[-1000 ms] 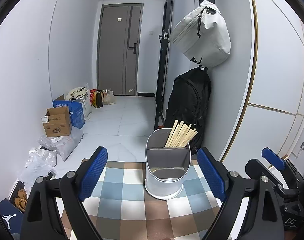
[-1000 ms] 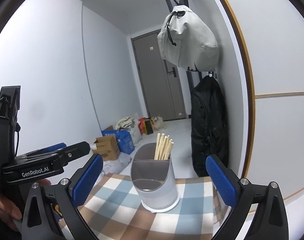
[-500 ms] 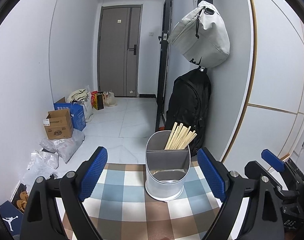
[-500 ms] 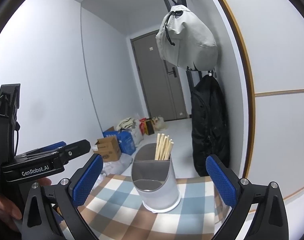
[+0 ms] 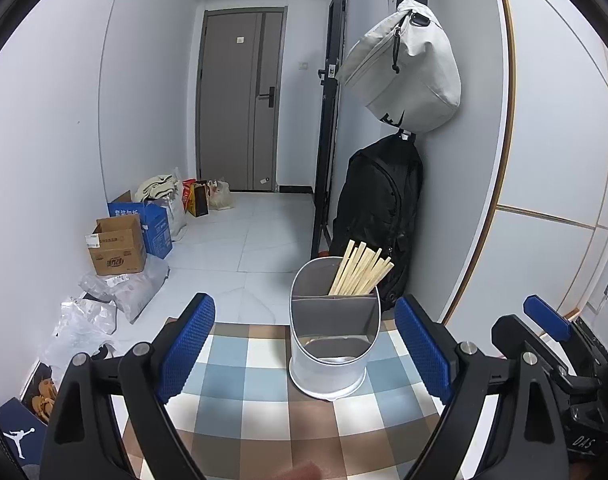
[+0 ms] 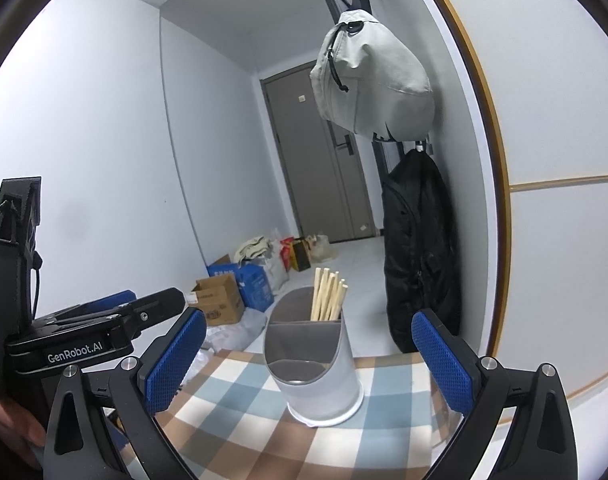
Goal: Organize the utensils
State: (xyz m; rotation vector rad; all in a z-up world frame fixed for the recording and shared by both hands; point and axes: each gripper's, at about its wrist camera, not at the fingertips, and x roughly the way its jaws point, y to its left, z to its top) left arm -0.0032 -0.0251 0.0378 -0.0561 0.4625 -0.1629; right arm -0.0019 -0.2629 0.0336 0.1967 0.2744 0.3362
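Nothing has shifted since the earlier frame: we hold left tool (image 5: pixel 304 348) and right tool (image 6: pixel 310 356) released, empty, framing the utensil caddy (image 5: pixel 334 336) on the checked bench (image 5: pixel 239 392), wooden chopsticks (image 5: pixel 360 268) sorted in its rear compartment.

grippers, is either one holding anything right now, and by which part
Nothing is held: the left gripper and right gripper are both open and empty, short of the utensil holder.
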